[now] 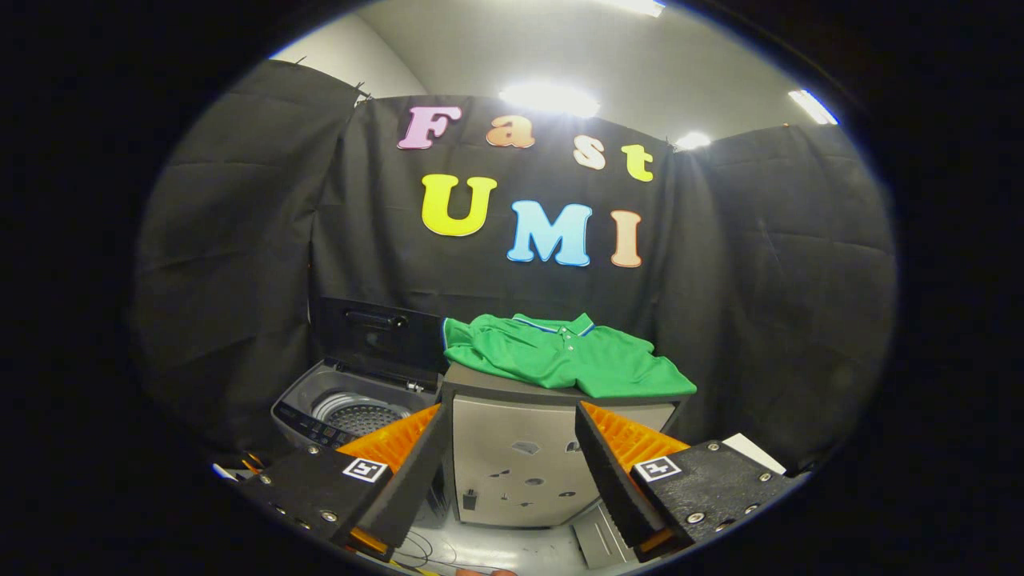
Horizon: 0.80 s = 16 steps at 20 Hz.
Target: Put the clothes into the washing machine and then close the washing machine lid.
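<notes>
Tongs (pixel 512 472) were held wide open and empty; shirt (pixel 564 356) could be snagged on washing machine (pixel 352 408) lid (pixel 376 332).

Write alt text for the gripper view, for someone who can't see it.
A folded green polo shirt lies on a grey cabinet, beyond the open, empty gripper. Beside the cabinet stands a top-loading washing machine, its lid raised.
</notes>
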Each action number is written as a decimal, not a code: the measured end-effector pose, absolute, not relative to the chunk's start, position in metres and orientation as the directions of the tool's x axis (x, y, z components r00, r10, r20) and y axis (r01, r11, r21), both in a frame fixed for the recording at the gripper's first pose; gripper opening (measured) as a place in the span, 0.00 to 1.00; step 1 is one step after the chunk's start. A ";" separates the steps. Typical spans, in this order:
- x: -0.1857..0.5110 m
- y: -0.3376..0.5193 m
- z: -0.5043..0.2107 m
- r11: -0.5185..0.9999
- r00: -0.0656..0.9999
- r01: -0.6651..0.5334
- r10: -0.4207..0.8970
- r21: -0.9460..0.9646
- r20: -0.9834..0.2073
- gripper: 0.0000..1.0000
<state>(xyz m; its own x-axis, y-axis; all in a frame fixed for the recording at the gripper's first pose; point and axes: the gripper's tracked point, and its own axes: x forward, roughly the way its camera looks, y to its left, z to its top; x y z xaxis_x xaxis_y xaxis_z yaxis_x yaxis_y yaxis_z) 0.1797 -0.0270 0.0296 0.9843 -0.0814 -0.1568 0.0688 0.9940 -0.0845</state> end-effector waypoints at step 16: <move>0.365 -0.099 0.074 0.988 0.964 0.150 -0.139 0.030 -0.229 0.95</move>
